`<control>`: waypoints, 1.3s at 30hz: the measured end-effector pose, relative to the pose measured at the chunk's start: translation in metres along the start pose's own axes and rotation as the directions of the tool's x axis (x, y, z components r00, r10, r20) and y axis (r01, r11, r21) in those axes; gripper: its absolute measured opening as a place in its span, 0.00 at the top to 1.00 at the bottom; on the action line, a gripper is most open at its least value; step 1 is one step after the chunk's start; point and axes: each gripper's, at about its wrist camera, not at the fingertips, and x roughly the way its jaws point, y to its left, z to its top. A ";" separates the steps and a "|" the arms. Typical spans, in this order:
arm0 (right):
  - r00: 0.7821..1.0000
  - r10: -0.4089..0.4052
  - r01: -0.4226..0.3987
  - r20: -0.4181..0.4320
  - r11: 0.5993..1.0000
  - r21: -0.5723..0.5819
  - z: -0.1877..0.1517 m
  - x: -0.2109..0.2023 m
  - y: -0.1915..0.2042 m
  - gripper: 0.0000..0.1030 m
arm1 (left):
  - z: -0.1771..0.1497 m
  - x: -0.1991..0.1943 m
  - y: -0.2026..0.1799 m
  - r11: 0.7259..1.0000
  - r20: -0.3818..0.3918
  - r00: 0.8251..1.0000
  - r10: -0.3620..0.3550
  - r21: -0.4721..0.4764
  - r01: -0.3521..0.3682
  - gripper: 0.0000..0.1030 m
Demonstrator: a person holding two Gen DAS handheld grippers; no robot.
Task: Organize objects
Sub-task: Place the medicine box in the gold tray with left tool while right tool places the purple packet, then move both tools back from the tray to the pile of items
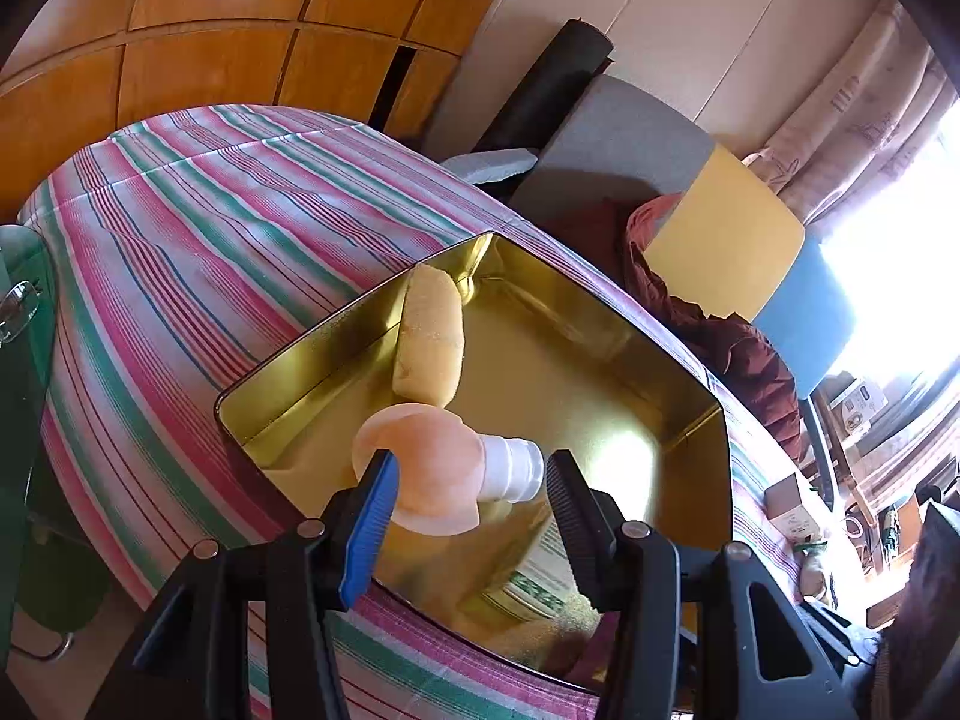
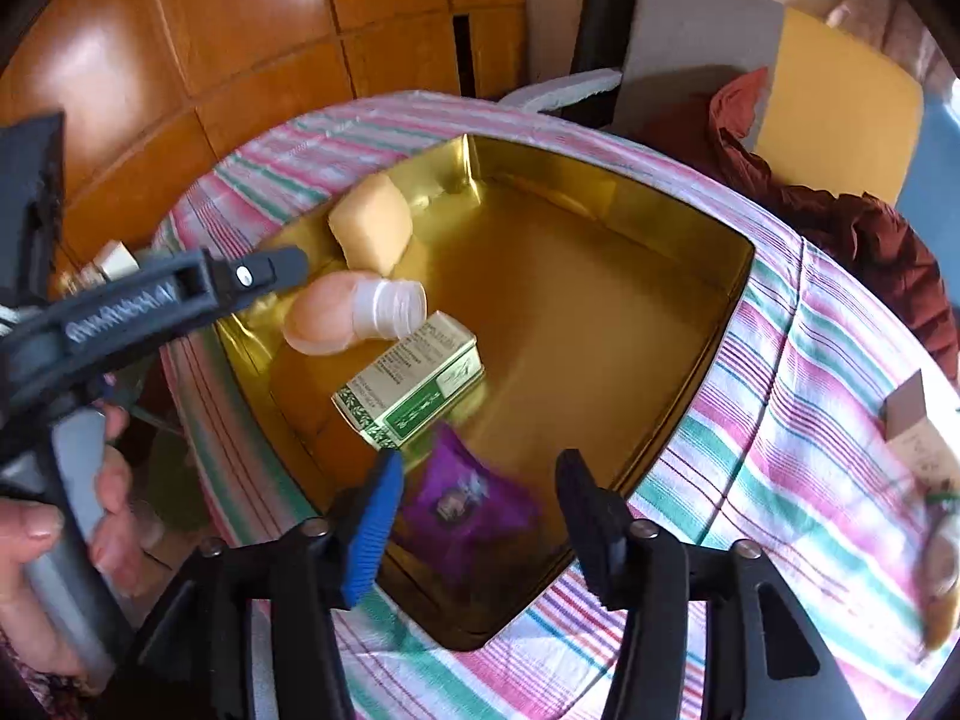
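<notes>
The purple packet [image 2: 465, 495] lies in the gold tin [image 2: 738, 276], near its front corner, beneath the released right claw [image 2: 477, 501]. It looks light, soft and crinkly; pinch its sealed edge.

Both the left gripper [image 1: 468, 483] and the right gripper [image 2: 480, 483] are black plastic frames with silver round screws, one finger [image 2: 375, 525] faced with a ribbed blue pad, the other with ribbed black.

No text can be read — the print on the green-and-white box [image 2: 411, 387] is too blurred.
</notes>
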 end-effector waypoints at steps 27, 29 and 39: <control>0.984 -0.158 0.176 -0.081 0.912 0.371 -0.076 -0.040 -0.138 0.27 | -0.042 -0.016 -0.090 0.914 -0.160 0.960 -0.230 0.303 0.270 0.50; 0.976 -0.183 0.215 -0.119 0.895 0.391 -0.087 -0.044 -0.156 0.27 | -0.051 -0.019 -0.102 0.893 -0.178 0.953 -0.244 0.343 0.293 0.50; 0.909 -0.356 0.412 -0.217 0.683 0.603 -0.132 -0.107 -0.305 0.26 | -0.093 -0.025 -0.138 0.818 -0.255 0.925 -0.283 0.439 0.371 0.49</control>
